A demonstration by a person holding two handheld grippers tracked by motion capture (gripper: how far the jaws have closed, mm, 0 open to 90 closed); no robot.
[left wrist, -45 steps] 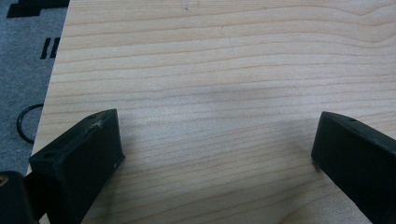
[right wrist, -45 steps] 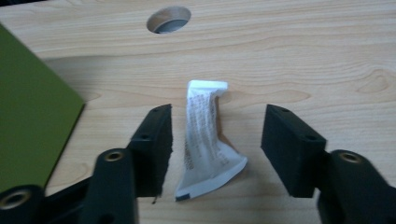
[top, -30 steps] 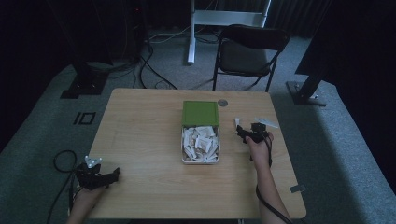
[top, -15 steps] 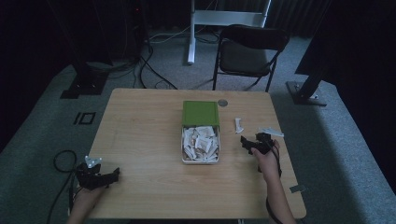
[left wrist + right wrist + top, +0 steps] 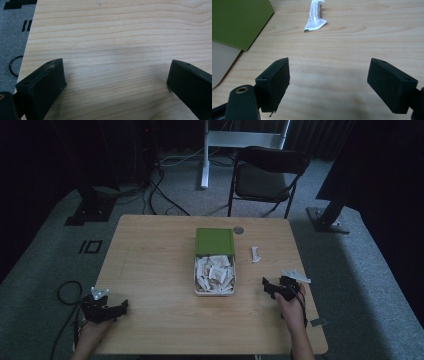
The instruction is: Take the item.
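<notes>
Evidently one sachet [image 5: 315,15] lies out beside the tin [image 5: 214,291] (plenty inside); both the right gripper [image 5: 328,83] and left gripper [image 5: 113,86] gape empty, jaws spread.

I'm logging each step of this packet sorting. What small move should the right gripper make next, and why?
Probably ease the right gripper forward toward the loose packet. Its jaws stand wide open with nothing between them, and the packet lies alone on the table, ahead of them, beside the open tin.
</notes>
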